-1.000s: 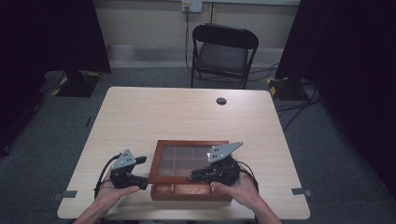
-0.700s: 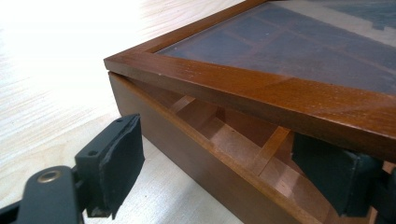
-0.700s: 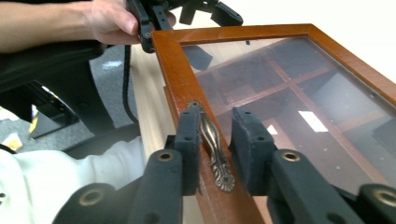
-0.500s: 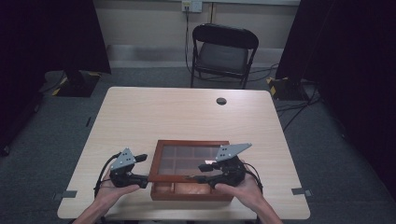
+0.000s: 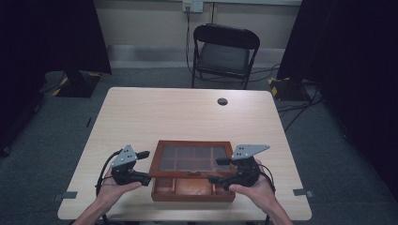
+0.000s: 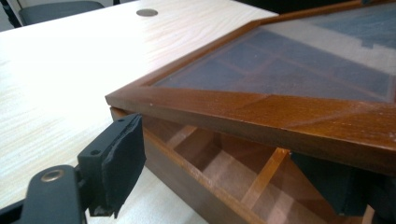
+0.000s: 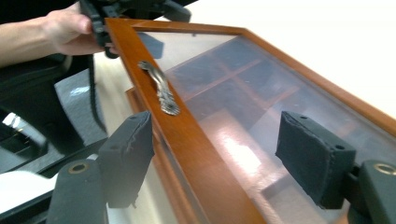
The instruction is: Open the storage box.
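Reddish wooden box (image 5: 192,180) sits at the table's (image 5: 155,117) near edge, between both hands. Its glass-paned lid (image 5: 192,158) is raised at the front, hinged along the far side. Left gripper (image 5: 141,165) straddles the lid's left front corner, jaws spread, not clamped. Right gripper (image 7: 224,163) likewise gapes around the front rail beside the metal handle (image 7: 161,88). Risk: with neither jaw clenched, the lid could slip and slam shut. Box's long axis runs left-right; opening faces the person.

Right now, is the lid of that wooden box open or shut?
Partly open. The glass lid is raised at its front edge, and the wooden box's front compartments show beneath it; the left gripper view shows the gap under its frame.
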Motion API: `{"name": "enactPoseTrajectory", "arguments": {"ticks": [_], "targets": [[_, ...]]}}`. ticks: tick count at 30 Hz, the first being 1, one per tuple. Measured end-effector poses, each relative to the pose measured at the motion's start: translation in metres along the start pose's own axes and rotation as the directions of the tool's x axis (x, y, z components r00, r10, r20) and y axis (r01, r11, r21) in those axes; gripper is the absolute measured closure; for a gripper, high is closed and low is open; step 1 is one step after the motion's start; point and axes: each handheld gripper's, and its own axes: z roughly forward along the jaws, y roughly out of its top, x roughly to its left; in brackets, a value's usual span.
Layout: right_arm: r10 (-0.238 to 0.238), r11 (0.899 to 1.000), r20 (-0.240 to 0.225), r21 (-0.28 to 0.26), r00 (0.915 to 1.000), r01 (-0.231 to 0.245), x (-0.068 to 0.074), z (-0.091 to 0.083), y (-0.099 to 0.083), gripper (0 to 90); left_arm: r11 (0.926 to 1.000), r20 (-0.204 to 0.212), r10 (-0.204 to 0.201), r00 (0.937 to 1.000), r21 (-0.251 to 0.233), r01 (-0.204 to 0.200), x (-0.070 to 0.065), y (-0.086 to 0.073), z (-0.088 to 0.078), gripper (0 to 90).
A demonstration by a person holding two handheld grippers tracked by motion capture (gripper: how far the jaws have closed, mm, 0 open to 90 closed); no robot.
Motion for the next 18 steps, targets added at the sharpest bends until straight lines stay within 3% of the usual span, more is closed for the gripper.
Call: {"name": "enactPoseTrajectory", "arguments": {"ticks": [3, 4, 10, 13, 16, 18], "targets": [[0.005, 1.0, 0.01, -0.018, 0.9999, -0.005, -0.004, -0.002, 0.001, 26.0, 0.9998, -0.015, 0.01, 0.9998, -0.018, -0.01, 0.001, 0.005, 0.0, 18.4], [0.01, 1.0, 0.012, -0.025, 0.9999, -0.01, -0.006, -0.003, 0.004, 23.6, 0.9993, -0.011, 0.006, 0.9999, -0.036, -0.006, 0.001, 0.008, 0.003, 19.0], [0.01, 0.999, 0.023, -0.038, 0.9997, -0.009, -0.01, -0.007, 0.007, 21.7, 0.999, 0.011, 0.015, 0.9998, -0.041, -0.014, 0.001, 0.019, 0.007, 23.5], [0.012, 0.999, 0.035, -0.051, 0.9993, -0.01, -0.014, -0.012, 0.006, 20.3, 0.9979, 0.015, 0.012, 0.9998, -0.064, -0.011, 0.001, 0.024, 0.007, 25.7], [0.012, 0.998, 0.055, -0.062, 0.9984, -0.008, -0.017, -0.015, 0.005, 20.2, 0.9979, 0.028, -0.015, 0.9995, -0.062, 0.017, 0.005, 0.028, 0.008, 25.5], [0.015, 0.998, 0.06, -0.061, 0.998, -0.012, -0.019, -0.016, 0.005, 20.1, 0.998, 0.026, -0.012, 0.9996, -0.062, 0.014, 0.005, 0.029, 0.008, 25.7]]}}
